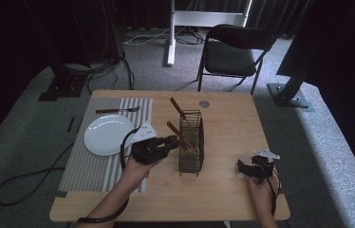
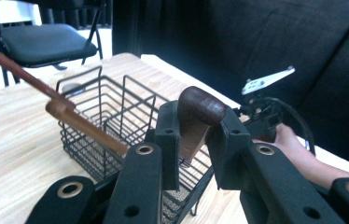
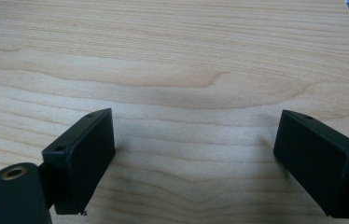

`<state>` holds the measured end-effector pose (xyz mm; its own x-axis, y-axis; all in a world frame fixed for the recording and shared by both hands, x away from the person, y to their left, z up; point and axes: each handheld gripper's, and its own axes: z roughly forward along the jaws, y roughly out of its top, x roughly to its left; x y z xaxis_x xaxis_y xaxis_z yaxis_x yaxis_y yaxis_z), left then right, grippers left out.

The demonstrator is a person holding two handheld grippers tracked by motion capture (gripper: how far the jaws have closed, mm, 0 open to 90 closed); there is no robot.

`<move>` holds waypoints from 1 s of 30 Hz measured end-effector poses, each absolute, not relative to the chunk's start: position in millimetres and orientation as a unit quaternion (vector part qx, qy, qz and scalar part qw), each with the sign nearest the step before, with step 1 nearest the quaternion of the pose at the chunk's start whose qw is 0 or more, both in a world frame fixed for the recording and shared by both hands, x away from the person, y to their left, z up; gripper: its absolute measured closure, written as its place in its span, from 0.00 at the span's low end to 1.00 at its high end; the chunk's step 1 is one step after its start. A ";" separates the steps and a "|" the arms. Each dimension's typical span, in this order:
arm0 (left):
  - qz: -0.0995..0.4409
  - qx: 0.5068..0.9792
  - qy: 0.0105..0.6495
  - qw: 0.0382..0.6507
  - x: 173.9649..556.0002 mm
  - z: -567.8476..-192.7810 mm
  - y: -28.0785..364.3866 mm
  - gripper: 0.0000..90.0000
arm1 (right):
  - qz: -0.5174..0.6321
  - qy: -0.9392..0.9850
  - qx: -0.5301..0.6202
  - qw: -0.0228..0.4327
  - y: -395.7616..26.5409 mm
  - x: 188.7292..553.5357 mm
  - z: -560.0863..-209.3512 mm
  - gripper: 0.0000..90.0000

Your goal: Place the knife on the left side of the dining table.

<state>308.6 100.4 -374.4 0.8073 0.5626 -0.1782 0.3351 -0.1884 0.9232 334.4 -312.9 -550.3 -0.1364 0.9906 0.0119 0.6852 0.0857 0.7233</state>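
Left gripper [image 2: 195, 140] clamps a wooden handle [image 2: 199, 116] just beside the basket [image 2: 116, 116]; right gripper [image 3: 193, 158], jaws wide and empty, rests right of the basket.

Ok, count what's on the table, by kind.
Plate: 1
Fork: 1
Placemat: 1
Basket: 1
Wooden handles: 3
Total: 7

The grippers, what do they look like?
Both the left gripper and right gripper are black, with two blocky jaws joined by brass-ringed pins. Each trails a black cable, and a pale three-cornered plate tops the right one. The person's forearms are bare, no sleeves.
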 end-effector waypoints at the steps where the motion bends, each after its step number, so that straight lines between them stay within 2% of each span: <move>1: 0.098 0.766 0.290 0.566 308.7 -372.1 101.4 0.84 | 0.300 0.692 0.606 0.254 -312.9 334.4 -550.3 0.13; 19: 0.149 0.752 0.270 0.583 281.0 -319.4 140.8 0.84 | 0.300 0.692 0.606 0.255 -313.0 334.4 -550.2 0.13; 30: 0.168 0.745 0.289 0.577 271.8 -318.6 178.8 0.84 | 0.300 0.691 0.606 0.255 -312.9 334.4 -550.3 0.13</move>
<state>271.8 178.8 -318.6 0.7763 0.6247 -0.0837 0.2380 -0.1676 0.9567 334.4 -312.9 -550.3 -0.1359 0.9907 0.0116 0.6852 0.0856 0.7233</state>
